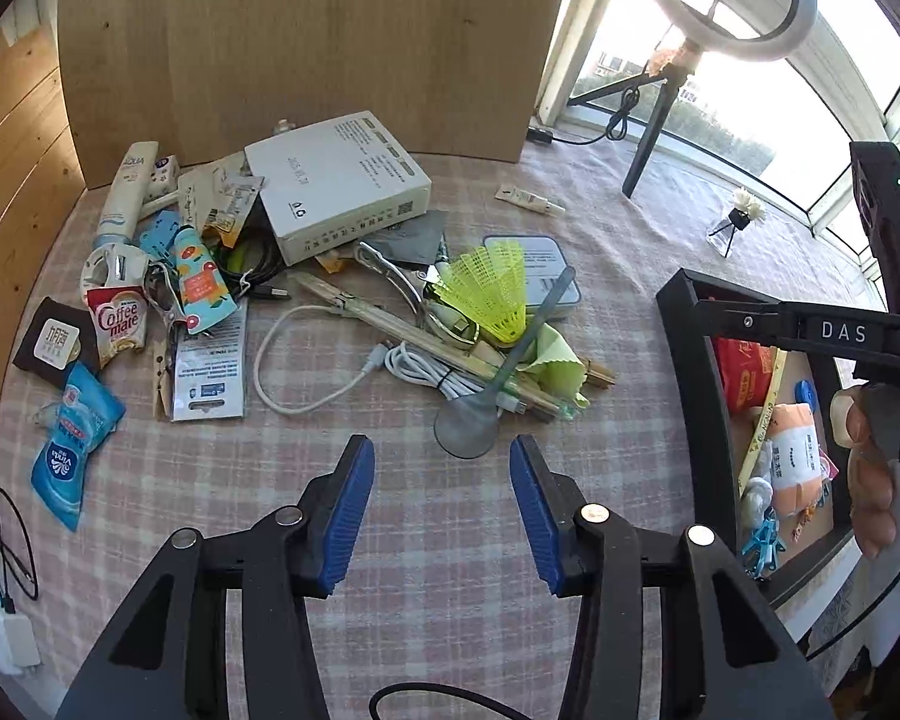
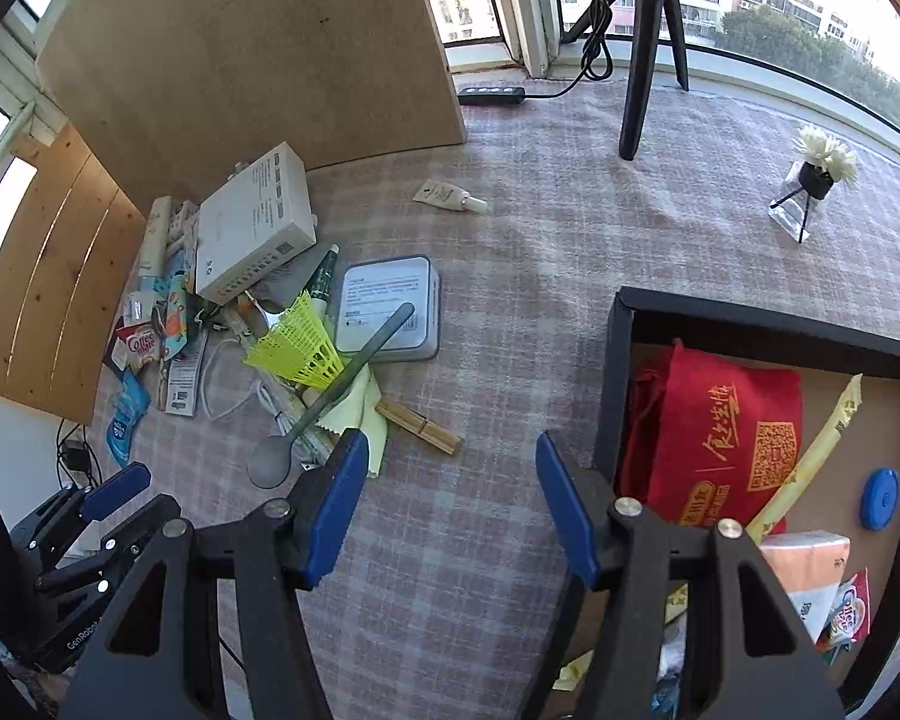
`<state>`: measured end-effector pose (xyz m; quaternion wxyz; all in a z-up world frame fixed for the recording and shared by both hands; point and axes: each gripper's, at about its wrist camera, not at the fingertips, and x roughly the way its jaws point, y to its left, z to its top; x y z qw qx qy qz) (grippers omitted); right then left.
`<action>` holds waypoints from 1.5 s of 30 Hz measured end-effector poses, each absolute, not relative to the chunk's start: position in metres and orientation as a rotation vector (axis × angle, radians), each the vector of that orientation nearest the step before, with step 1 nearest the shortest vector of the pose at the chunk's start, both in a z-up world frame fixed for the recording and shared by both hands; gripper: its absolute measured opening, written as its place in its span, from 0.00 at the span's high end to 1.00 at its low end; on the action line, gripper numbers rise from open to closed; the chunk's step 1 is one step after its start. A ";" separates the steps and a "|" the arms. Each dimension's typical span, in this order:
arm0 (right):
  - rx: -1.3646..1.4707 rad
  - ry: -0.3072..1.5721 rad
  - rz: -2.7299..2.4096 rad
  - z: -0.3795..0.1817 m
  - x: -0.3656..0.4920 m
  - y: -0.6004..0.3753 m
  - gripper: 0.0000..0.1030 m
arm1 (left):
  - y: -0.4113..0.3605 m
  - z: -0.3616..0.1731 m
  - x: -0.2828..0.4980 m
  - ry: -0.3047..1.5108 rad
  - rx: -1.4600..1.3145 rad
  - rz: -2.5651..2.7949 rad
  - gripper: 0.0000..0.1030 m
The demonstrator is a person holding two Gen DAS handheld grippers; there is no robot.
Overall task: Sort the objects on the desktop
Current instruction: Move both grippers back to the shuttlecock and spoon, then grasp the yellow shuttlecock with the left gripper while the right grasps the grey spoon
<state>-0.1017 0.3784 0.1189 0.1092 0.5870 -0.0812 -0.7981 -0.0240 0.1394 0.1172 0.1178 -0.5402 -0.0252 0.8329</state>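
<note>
Both tools hang above the checked cloth on the tabletop (image 1: 426, 540), each with its blue pads spread wide and nothing between them. The left tool (image 1: 441, 504) points at the heap of clutter, its tips just short of the round bowl of a grey spoon (image 1: 492, 396) whose handle slants up across a grey tin (image 1: 546, 282) lying flat. A yellow-green shuttlecock (image 1: 492, 291) leans on that tin, with a pale green cloth (image 1: 549, 360), wooden clothespins (image 1: 597, 375) and a coiled white cable (image 1: 426, 369) crowded under and around the spoon. Farther back a white box (image 1: 336, 180) sits tilted on top of packets and dark cords, beside an AQUA tube (image 1: 127, 192); a Coffee mate sachet (image 1: 114, 324) and a blue Vinda tissue pack (image 1: 72, 456) lie toward the left edge. A small cream tube (image 1: 528, 198) lies alone, well apart from the heap. A wooden board (image 1: 306, 42) stands upright behind everything. The right tool (image 2: 453, 501) hovers over bare cloth between the heap and a black tray (image 2: 615, 372) near the right edge, its right finger overlapping the tray's near corner. In the tray lie a red pouch (image 2: 720, 438), a long yellowish sachet (image 2: 822, 444), a blue disc (image 2: 879, 498) and an orange tissue pack (image 2: 810, 564). A black tripod (image 2: 645, 60) and a small flower vase (image 2: 816, 180) stand toward the far edge by the window.
</note>
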 end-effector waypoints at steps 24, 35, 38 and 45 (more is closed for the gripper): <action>1.956 -0.534 -2.093 0.039 -0.176 0.338 0.66 | 0.197 0.093 -0.116 0.294 -1.517 2.295 0.55; 1.971 -0.586 -2.063 0.029 -0.183 0.332 0.85 | 0.215 0.070 -0.123 0.297 -1.544 2.200 0.77; 1.946 -0.607 -2.063 0.030 -0.182 0.329 0.89 | 0.214 0.072 -0.122 0.286 -1.534 2.203 0.87; 1.866 -0.592 -2.074 0.050 -0.171 0.320 0.96 | 0.205 0.088 -0.123 0.236 -1.503 2.238 0.98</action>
